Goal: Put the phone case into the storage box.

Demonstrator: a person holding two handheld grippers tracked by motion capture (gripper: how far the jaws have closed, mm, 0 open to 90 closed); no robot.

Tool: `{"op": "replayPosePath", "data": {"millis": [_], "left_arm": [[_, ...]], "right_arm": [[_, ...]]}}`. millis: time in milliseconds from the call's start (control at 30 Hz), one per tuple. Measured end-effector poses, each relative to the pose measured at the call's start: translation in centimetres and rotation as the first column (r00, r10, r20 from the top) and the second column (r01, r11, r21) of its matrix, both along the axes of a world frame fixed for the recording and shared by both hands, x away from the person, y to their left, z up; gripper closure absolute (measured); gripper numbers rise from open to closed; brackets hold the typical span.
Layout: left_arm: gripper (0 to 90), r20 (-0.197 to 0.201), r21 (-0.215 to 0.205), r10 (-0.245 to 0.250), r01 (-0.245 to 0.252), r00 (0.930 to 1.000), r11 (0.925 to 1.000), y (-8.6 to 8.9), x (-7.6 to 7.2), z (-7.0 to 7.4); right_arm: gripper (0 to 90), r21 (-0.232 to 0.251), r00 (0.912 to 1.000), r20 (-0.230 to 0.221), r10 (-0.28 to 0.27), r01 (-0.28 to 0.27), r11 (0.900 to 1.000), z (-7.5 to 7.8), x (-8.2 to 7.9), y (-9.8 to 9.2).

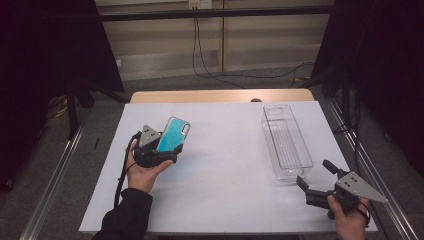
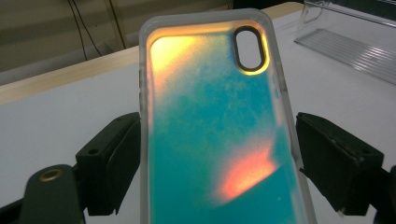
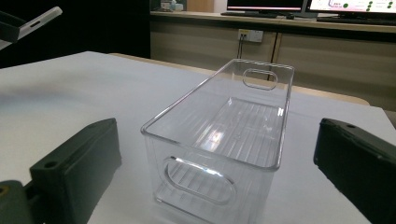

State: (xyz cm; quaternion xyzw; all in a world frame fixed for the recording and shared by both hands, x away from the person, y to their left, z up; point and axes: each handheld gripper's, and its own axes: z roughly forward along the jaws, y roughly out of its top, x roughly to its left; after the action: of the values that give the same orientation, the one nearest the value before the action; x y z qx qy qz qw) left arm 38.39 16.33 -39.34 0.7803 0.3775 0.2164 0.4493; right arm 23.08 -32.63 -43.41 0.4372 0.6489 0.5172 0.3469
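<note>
Carrying the phone case while the bin waits

I have the phone case (image 1: 172,134) clamped across its width in the left gripper (image 1: 159,150), lifted off the white table cover (image 1: 225,170) on its left half. It stands nearly upright, leaning a little, camera cutout at the top. In the left gripper view the teal back of the case (image 2: 219,135) faces my camera, and both black jaws press on its clear side rims low down, so most of its length sticks up free. I read that low, edge-on hold as deliberate: it keeps the case stiff between the pads and leaves the far end free to go down into something first.

That something, I judge, is the clear plastic bin (image 1: 286,142), standing well apart on the right side of the cover, long axis running away from me, empty as far as I can tell. In the right gripper view it sits square ahead, handle slot (image 3: 198,179) facing the camera.

My left hand (image 1: 142,172) cups the gripper from below, palm up, forearm coming in from the bottom edge. The right gripper (image 1: 316,180) rests low near the bin's near end, jaws spread wide with nothing between them, aimed at the bin but not touching it. I take it as ready to steady the bin.
</note>
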Motion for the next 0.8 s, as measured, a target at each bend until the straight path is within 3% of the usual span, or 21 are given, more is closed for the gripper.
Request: {"op": "replayPosePath", "data": {"millis": [167, 333, 800], "left_arm": [[16.9, 0.003, -0.019, -0.012, 0.012, 0.9999, 0.9998, -0.2, -0.7, 0.1], [16.9, 0.030, -0.018, -0.017, 0.018, 0.9994, 0.9997, -0.7, -1.6, 0.3], [16.9, 0.032, -0.016, -0.039, 0.039, 0.9987, 0.9991, -1.8, -3.6, -0.2]], "right_arm": [[0.0, 0.000, 1.0000, 0.000, 0.000, 0.000, 1.000, 0.0, 0.0, 0.0], [0.0, 0.002, 1.0000, -0.001, -0.002, 0.002, 1.000, 0.0, 0.0, 0.0], [0.0, 0.001, 1.0000, 0.000, 0.006, -0.006, 1.000, 0.0, 0.0, 0.1]]}}
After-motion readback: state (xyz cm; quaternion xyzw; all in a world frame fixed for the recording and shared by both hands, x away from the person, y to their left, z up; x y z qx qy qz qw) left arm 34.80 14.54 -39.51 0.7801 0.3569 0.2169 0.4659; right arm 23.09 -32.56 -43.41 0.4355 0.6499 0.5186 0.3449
